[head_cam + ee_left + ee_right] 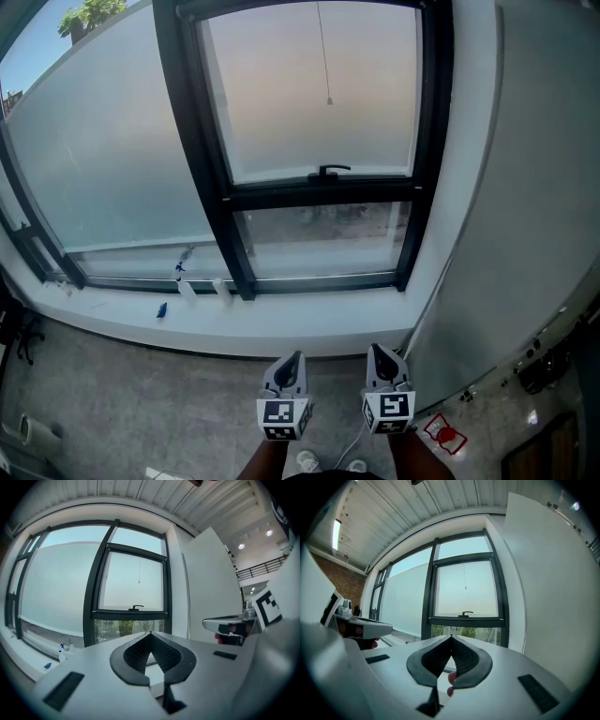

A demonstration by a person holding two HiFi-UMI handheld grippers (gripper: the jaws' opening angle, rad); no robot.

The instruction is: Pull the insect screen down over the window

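My left gripper [150,633] had its jaws pressed together, tip to tip, with nothing between them. My right gripper [451,636] was closed the same way and held nothing. I held both low and side by side over the floor [112,403], just short of the front edge of the window sill [281,328] and well apart from the glass.

The window [319,94] stood ahead of me in its dark frame, with a hazy upper pane and a clearer strip below the crossbar. The pull cord [324,56] hung down from the top edge of the frame in front of the upper pane. Its small end weight [329,101] hung well above the black handle [328,172], which sat on the crossbar. I could not pick out the insect screen itself in any view.

A spray bottle [185,283] stood on the sill near the back edge, left of the foot of the thick centre post [211,178]. A small blue thing [161,310] lay nearer the front edge. A pale wall panel [525,187] rose to the right of the window.
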